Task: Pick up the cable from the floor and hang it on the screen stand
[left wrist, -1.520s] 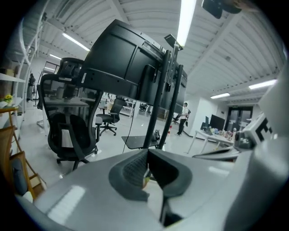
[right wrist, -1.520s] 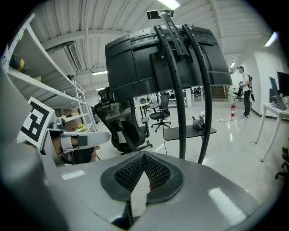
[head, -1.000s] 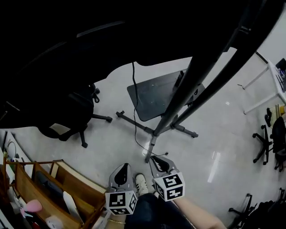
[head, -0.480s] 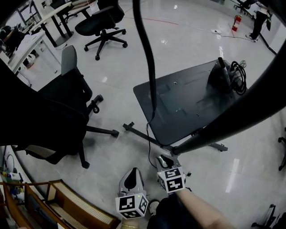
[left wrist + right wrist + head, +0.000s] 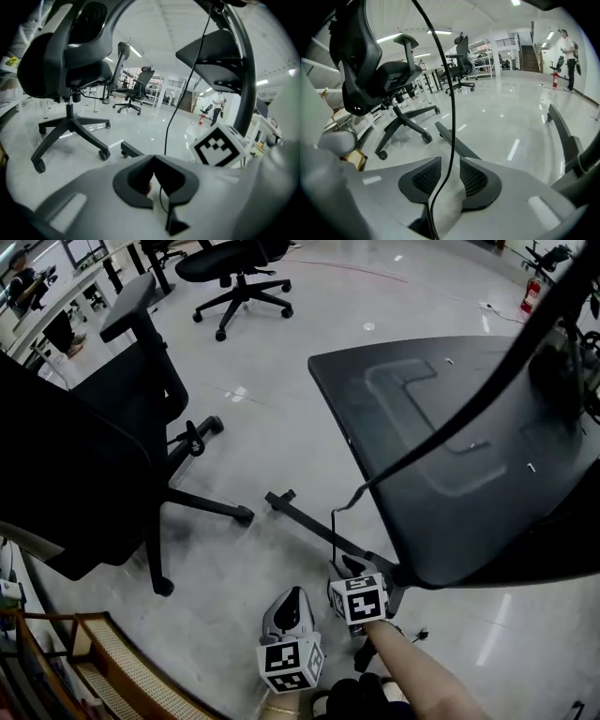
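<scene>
The black cable [image 5: 335,526] drops from the back of the black screen [image 5: 469,446] to my right gripper [image 5: 343,570], low by the stand's floor leg [image 5: 300,512]. In the right gripper view the cable [image 5: 452,93] runs down between the ribbed pads [image 5: 426,176]. The right gripper [image 5: 450,173] has its jaws opening, and a gap shows on each side of the cable. The cable's loose end [image 5: 417,634] lies on the floor. My left gripper [image 5: 291,601] sits just left of it. In its own view the left gripper [image 5: 153,159] has its tips touching, and the cable [image 5: 187,79] hangs ahead.
A black office chair [image 5: 103,456] stands close on the left with its wheeled base [image 5: 202,507] near the stand's leg. Another chair [image 5: 239,268] is further back. A wooden shelf [image 5: 94,662] is at the lower left. A person [image 5: 569,56] stands far off.
The head view has swung: the screen's back now fills the right side and the chair looms larger at the left. Both grippers stay low by the stand's leg, the cable still running to the right one.
</scene>
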`<state>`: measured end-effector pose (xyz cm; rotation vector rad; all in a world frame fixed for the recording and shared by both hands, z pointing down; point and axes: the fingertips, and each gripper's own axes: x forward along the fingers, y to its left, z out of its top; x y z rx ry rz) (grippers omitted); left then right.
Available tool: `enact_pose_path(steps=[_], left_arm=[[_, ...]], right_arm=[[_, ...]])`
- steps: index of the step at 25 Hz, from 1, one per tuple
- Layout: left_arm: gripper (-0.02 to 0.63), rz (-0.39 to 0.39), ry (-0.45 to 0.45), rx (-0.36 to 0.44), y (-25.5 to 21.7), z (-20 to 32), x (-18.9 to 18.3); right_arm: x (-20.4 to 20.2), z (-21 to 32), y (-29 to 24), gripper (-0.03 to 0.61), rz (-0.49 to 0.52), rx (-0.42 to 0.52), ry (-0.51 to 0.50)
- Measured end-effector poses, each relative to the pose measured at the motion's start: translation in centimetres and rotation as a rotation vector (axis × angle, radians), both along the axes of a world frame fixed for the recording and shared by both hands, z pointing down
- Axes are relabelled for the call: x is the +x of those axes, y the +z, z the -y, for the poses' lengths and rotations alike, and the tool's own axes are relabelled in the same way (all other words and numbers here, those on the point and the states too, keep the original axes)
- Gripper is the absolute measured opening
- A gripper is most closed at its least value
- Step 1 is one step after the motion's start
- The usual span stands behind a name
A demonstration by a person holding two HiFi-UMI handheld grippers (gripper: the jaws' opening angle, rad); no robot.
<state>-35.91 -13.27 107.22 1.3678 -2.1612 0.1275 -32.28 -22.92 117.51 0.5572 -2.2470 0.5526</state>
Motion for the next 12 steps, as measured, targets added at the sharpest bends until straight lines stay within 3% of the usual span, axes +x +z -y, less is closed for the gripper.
enact_pose_path(steps=[3,5,6,12], left_arm=[[0.008,0.023,0.03,-0.01,0.9,-0.4,0.3],[0.008,0.048,0.039,-0.03,1.4,-0.8,0.2],[0.008,0.056,0.039,-0.041,1.6,-1.1,0.2],[0.008,0.014,0.049,-0.065,-2.7,-2.8,3.0]], right_arm=[[-0.9,1.0,2.1,0.115,-0.04,0.019,0.019],[-0.9,1.2,2.6,0.026,-0.061,0.047,0.015],[-0.9,0.9,2.4,0.013,-0.057,0.057,0.003],[2.1,-4.3,-3.5,0.009,-0.02,0.08,-0.068]])
